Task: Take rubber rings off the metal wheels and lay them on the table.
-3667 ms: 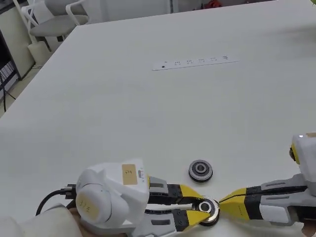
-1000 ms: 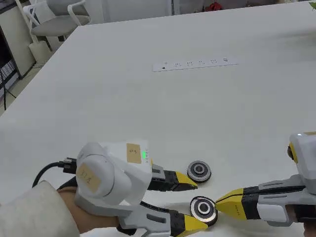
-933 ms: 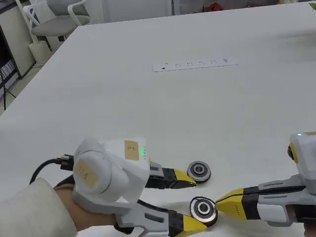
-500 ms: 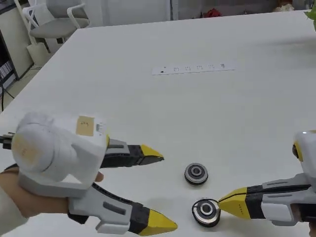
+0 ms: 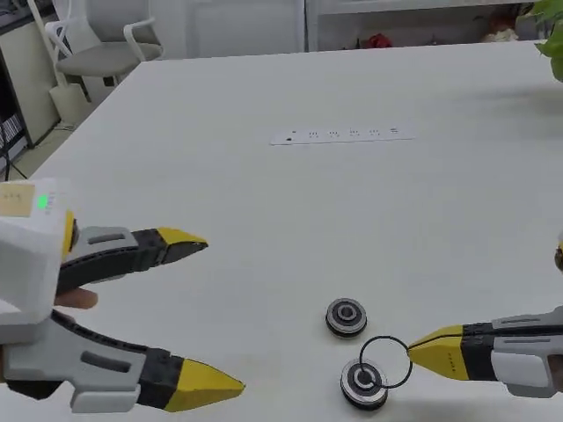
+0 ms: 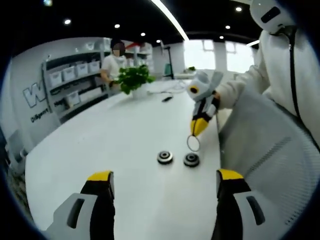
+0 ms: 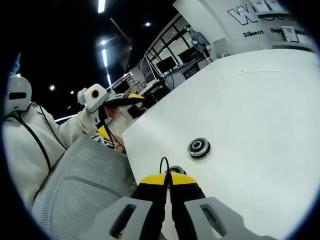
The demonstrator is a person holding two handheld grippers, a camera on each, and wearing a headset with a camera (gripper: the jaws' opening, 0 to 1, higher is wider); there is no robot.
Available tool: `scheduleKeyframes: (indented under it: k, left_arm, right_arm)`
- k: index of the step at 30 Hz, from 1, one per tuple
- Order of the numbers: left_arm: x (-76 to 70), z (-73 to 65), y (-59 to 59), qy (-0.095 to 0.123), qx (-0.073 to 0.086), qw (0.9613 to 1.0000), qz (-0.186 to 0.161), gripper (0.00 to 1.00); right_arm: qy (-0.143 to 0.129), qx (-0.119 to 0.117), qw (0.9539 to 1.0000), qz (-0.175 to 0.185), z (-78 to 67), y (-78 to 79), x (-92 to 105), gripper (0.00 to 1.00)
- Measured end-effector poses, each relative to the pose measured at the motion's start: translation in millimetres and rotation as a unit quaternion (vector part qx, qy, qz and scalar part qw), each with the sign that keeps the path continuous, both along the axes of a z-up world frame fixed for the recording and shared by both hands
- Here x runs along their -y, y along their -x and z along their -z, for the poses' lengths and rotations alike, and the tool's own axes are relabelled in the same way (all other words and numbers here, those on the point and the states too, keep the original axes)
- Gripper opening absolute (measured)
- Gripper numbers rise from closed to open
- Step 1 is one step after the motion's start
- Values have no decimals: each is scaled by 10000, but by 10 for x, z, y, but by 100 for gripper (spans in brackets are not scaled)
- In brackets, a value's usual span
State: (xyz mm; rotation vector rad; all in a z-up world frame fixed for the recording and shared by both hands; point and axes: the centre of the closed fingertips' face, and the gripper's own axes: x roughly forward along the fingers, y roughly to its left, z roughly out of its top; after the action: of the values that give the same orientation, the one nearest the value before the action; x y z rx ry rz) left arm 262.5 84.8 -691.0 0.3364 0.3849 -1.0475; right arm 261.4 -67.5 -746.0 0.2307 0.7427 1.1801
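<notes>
- Our right gripper (image 5: 414, 356) has its yellow-tipped jaws pressed together on a thin black rubber ring (image 5: 385, 338), pinching it at one spot on its edge.
- The ring hangs from those tips as an open loop, off the metal and just over the near wheel (image 5: 364, 382). We cannot tell whether its lower edge touches that wheel.
- Our left gripper (image 5: 222, 315) is held off to the left, well apart from both wheels. Its jaws are spread wide and there is nothing between them.
- The near wheel lies flat close to the near edge of the bench (image 5: 264, 193), right in front of the right gripper's tips.
- The far wheel (image 5: 346, 316) lies flat just beside it, a little further from the near edge, and the two do not touch.
- A white power strip (image 5: 341, 134) lies across the middle of the bench, well beyond the wheels.
- A chair (image 5: 97, 48) stands past the far left corner, and the leaves of a plant (image 5: 550, 35) show at the far right corner.
</notes>
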Motion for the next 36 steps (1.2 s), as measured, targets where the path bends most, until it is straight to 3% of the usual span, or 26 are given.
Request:
scheduleKeyframes:
  k: [4, 12, 23, 28, 36]
  left_arm:
    - [-130, -55, 55, 190, 3, 9993, -309, 90]
    - [-315, -52, 181, 342, -8, 9967, -730, 96]
    - [-504, 25, 317, 459, -44, 9920, -1176, 96]
    - [-608, 103, 365, 497, -145, 9895, -1348, 96]
    - [-651, 196, 433, 512, -245, 9878, -1453, 96]
  right_arm:
    - [-51, 40, 10000, 49, -84, 4, 12, 0]
    - [-108, 171, 9998, 29, -238, 12, -2, 0]
    - [-217, 400, 9989, -98, -504, 40, -101, 0]
    - [-229, 464, 9985, -186, -584, 35, -187, 0]
    - [-183, 598, 9971, -435, -697, 24, -358, 0]
